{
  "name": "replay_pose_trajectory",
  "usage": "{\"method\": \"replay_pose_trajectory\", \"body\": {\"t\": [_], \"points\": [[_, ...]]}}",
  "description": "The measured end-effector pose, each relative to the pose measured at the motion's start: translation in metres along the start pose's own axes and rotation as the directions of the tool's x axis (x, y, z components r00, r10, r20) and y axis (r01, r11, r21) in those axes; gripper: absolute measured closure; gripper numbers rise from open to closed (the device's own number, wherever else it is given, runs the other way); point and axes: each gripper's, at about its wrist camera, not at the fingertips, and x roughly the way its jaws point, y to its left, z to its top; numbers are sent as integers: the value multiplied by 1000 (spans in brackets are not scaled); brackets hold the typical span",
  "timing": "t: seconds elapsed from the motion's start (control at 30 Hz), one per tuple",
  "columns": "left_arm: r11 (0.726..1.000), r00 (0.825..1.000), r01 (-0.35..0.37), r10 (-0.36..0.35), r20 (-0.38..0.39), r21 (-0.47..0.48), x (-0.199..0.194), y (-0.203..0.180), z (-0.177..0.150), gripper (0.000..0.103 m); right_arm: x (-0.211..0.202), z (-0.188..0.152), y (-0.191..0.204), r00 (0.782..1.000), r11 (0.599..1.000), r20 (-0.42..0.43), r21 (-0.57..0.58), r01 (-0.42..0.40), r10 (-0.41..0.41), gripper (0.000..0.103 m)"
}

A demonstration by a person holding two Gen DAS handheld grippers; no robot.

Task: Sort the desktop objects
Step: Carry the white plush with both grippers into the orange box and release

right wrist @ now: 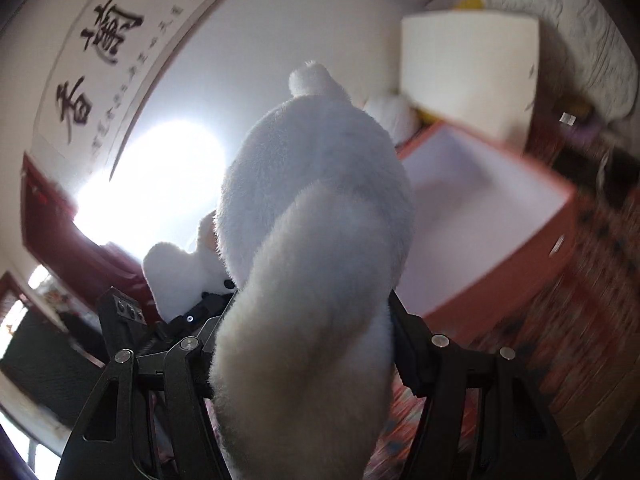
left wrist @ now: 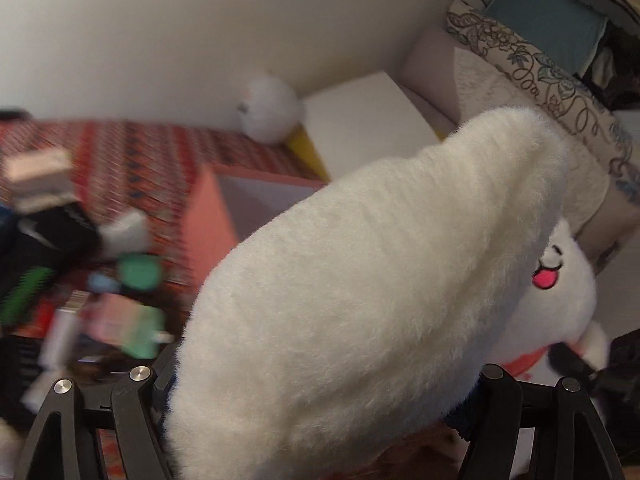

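Left wrist view first: my left gripper (left wrist: pixel 320 420) is clamped on a big white plush toy (left wrist: pixel 360 280), one black finger pressing in on each side of it, so the jaws sit wide but they're definitely pinching fluff. The toy fills the middle of the shot and runs up toward 1 o'clock. At about 3 o'clock you can see its stitched face (left wrist: pixel 550 270) with the little pink tongue, and just below that, around 4 o'clock, my right gripper (left wrist: pixel 592 368) pokes in, gripping another part of the same toy.

Behind the toy there's a red box (left wrist: pixel 208 224) with a pale inside, sitting on a red patterned cloth (left wrist: pixel 132 160). A white box (left wrist: pixel 360 120) is at 12 o'clock next to a round white lamp-looking ball (left wrist: pixel 270 110). Off at 9 o'clock is a blurry pile of stuff (left wrist: pixel 80 280); can't make out much of it.

Right wrist view: my right gripper (right wrist: pixel 304 344) is likewise squeezing the plush toy (right wrist: pixel 316 220) from both sides, and the toy stands up toward 12 o'clock. The red box (right wrist: pixel 560 248) is open at 2 o'clock, apart from the toy, with the white box (right wrist: pixel 468 72) past it. My left gripper (right wrist: pixel 188 316) shows at 8 o'clock, on a fluffy bit of the toy. A calligraphy scroll (right wrist: pixel 104 64) hangs on the wall at 10 o'clock.
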Motion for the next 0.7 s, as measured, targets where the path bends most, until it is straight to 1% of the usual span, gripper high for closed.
{"method": "replay_pose_trajectory", "body": {"t": [0.03, 0.1, 0.2, 0.27, 0.3, 0.37, 0.43, 0.47, 0.5, 0.53, 0.63, 0.7], "points": [[999, 999, 23, -24, -24, -34, 21, -3, 6, 23, 0, 12, -11, 1000, 1000, 12, 5, 15, -15, 35], [994, 996, 42, -50, -70, -106, 65, -4, 18, 23, 10, 34, -36, 999, 999, 25, 23, 35, -35, 35], [976, 989, 33, -63, -136, -217, 126, 8, 31, 24, 48, 61, -79, 998, 997, 19, 51, 58, -59, 35], [964, 983, 19, -66, -169, -265, 155, 20, 35, 23, 69, 75, -100, 997, 995, -2, 61, 79, -79, 35], [961, 981, 0, -54, -187, -277, 168, 25, 37, 23, 81, 81, -108, 996, 994, -19, 65, 88, -87, 35], [958, 974, -59, -6, -227, -279, 194, 32, 41, 21, 108, 87, -122, 993, 992, -61, 69, 101, -97, 35], [952, 963, -137, 64, -260, -273, 209, 39, 45, 16, 136, 92, -135, 988, 992, -112, 65, 111, -103, 35], [947, 956, -179, 102, -276, -268, 215, 42, 47, 16, 149, 93, -137, 985, 991, -135, 64, 113, -104, 35], [943, 951, -202, 124, -282, -263, 217, 44, 49, 15, 160, 93, -137, 983, 991, -154, 65, 114, -103, 35], [943, 950, -208, 132, -282, -259, 217, 44, 53, 14, 172, 94, -140, 980, 991, -174, 68, 112, -99, 35], [944, 946, -238, 171, -275, -230, 212, 40, 63, 13, 202, 95, -146, 970, 992, -226, 67, 103, -85, 35], [943, 942, -267, 212, -259, -197, 205, 35, 70, 13, 213, 97, -152, 965, 989, -241, 78, 124, -102, 32]]}}
